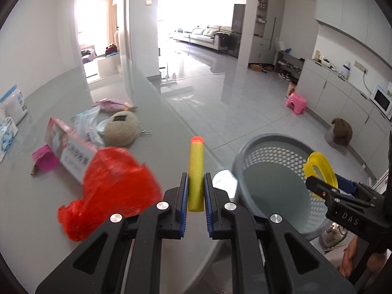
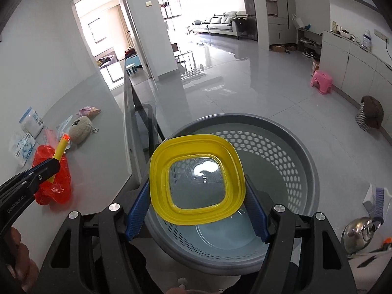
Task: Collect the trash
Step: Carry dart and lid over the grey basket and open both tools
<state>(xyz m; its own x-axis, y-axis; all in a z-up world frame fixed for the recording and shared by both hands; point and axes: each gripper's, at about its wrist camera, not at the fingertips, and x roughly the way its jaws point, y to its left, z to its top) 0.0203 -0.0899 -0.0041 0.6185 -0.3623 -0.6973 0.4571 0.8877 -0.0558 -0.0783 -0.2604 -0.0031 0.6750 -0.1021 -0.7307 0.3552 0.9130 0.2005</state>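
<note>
Two pieces of trash are held over a grey table [image 1: 29,215] at once. Seen from the left wrist, the left gripper [image 1: 196,191] is pinched narrowly on a yellow foam dart [image 1: 196,171] with an orange tip, which stands up between the blue pads. A red plastic bag [image 1: 110,188], a pink box [image 1: 71,152] and a beige pouch [image 1: 120,132] lie on the table to the left, while a grey perforated basket [image 1: 276,161] sits just right of the dart. The right gripper [image 1: 321,183] is seen above the basket's far side with a yellow lid [image 1: 321,169].

From the right wrist, that lid [image 2: 196,176], a rounded square with a clear centre pane, is clamped by its edges between widely spread jaws, directly over the basket [image 2: 281,152]. The lid is best let go only while it stays inside the rim. The dart [image 2: 61,148] is still beside the basket, over the bag [image 2: 52,183], and would need carrying across first.
</note>
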